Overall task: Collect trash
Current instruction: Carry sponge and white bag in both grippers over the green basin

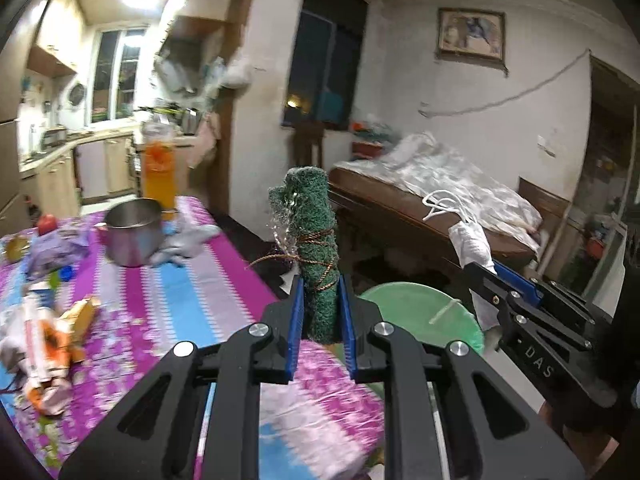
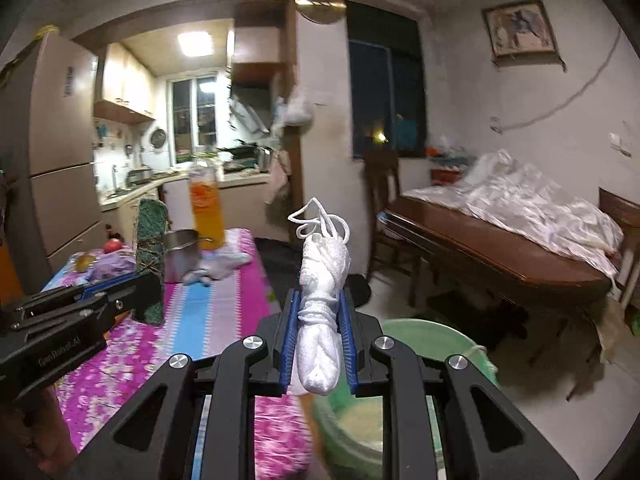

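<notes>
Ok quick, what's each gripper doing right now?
Left gripper: closed on the green scouring pad roll.
Right gripper: closed on the white cloth bundle.

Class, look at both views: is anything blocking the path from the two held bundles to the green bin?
Nothing visible. The green bundle and white bundle are held up beside the table's edge, with the green bin open just below them.

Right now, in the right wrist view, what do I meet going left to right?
Left gripper with the green roll → steel pot → orange bottle → white bundle in the right gripper → green bin → wooden table.
</notes>
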### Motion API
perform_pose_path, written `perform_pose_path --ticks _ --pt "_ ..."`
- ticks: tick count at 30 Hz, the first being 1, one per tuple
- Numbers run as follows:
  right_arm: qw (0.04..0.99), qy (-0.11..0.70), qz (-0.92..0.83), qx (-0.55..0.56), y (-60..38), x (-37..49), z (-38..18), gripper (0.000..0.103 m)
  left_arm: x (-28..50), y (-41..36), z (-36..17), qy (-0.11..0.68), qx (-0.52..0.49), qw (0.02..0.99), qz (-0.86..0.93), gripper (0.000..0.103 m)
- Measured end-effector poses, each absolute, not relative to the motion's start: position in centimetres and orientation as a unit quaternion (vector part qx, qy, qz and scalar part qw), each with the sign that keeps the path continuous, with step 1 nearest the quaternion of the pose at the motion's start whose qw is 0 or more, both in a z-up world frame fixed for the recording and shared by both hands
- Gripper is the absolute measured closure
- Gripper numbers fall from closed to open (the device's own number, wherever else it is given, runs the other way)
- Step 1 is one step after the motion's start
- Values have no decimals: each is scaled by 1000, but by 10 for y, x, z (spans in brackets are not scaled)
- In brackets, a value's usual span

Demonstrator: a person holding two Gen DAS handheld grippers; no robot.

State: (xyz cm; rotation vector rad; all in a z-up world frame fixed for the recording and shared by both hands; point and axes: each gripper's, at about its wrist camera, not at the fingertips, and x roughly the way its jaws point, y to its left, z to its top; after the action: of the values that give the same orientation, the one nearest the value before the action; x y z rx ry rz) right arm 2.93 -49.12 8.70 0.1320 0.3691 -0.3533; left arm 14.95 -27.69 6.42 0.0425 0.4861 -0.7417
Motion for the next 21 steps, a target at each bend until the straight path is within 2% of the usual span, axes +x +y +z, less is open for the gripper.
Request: perform_pose_path --ticks 12,21 --pt "915 319 -204 136 -638 70 38 83 177 -395 24 343 50 838 -420 87" --pt "874 419 -192 155 -694 100 -13 82 207 -442 -14 436 74 793 -419 87"
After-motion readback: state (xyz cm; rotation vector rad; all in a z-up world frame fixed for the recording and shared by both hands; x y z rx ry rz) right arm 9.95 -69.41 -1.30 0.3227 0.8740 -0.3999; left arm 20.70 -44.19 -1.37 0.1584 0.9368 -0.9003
